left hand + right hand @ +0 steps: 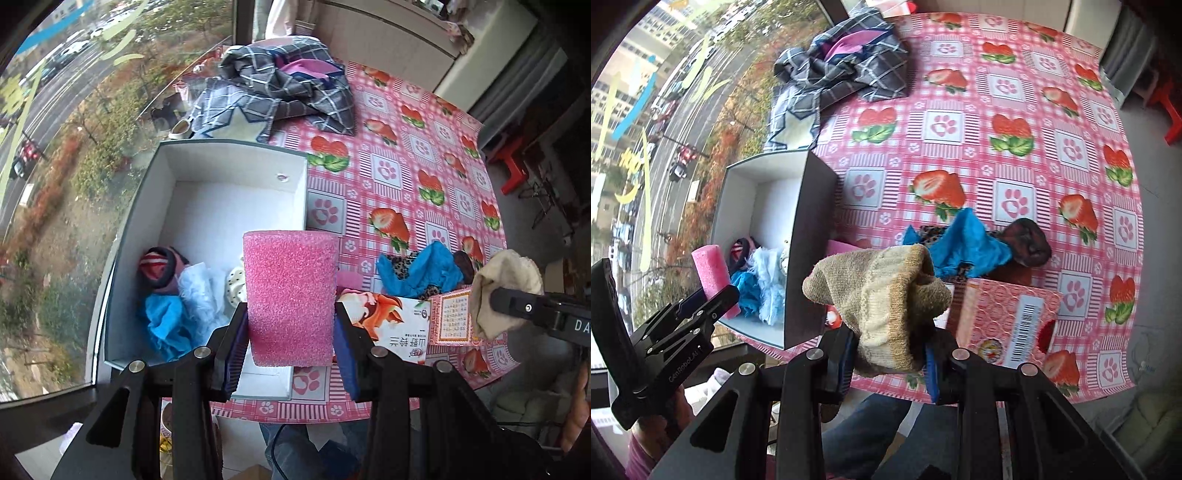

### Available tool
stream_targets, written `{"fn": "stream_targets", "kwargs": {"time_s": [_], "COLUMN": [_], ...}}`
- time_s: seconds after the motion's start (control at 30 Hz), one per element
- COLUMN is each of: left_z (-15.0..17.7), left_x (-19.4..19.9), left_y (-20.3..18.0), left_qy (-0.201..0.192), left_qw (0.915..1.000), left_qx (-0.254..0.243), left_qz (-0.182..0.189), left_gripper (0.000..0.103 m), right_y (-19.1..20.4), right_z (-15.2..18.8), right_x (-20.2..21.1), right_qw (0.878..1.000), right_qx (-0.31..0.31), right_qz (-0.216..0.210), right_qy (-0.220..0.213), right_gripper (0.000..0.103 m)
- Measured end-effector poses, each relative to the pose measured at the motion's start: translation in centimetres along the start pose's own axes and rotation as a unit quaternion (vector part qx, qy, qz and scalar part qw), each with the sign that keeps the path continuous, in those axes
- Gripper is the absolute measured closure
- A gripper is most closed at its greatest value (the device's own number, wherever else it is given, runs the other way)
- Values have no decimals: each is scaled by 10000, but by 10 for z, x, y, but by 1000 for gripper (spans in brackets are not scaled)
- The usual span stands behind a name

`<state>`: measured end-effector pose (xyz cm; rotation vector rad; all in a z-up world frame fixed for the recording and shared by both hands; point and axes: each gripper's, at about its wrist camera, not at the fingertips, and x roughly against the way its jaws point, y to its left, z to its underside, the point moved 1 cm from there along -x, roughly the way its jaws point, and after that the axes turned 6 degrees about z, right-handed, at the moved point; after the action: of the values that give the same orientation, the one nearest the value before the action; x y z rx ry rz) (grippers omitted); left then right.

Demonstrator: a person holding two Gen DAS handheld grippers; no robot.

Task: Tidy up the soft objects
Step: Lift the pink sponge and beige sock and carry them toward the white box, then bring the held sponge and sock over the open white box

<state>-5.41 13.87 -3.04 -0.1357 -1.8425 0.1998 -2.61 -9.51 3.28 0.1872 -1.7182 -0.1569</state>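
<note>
your left gripper (291,332) has its jaws clamped on a pink foam block (291,295) above the near edge of the white box (236,206); your right gripper (890,354) pinches a beige sock (886,299) over the table's (997,110) near side.

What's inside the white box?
Inside the white box lie a striped hat, a blue cloth, a fluffy white cloth and something white with dots. The pink foam hides that corner.
</note>
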Motion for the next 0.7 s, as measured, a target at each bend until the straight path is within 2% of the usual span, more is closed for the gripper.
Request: {"fn": "stream_targets", "kwargs": {"time_s": [0.7], "left_z": [6], "left_x": [10], "left_y": [40], "left_qy": [-120], "left_qw": [9985], "left_qx": [524], "left_qz": [-42], "left_gripper": [56], "right_y": [54], "right_z": [-7], "right_x": [-10], "right_qw": [9979], "right_qx": [623], "right_qz": [51], "right_qy": [148], "right_gripper": [72]}}
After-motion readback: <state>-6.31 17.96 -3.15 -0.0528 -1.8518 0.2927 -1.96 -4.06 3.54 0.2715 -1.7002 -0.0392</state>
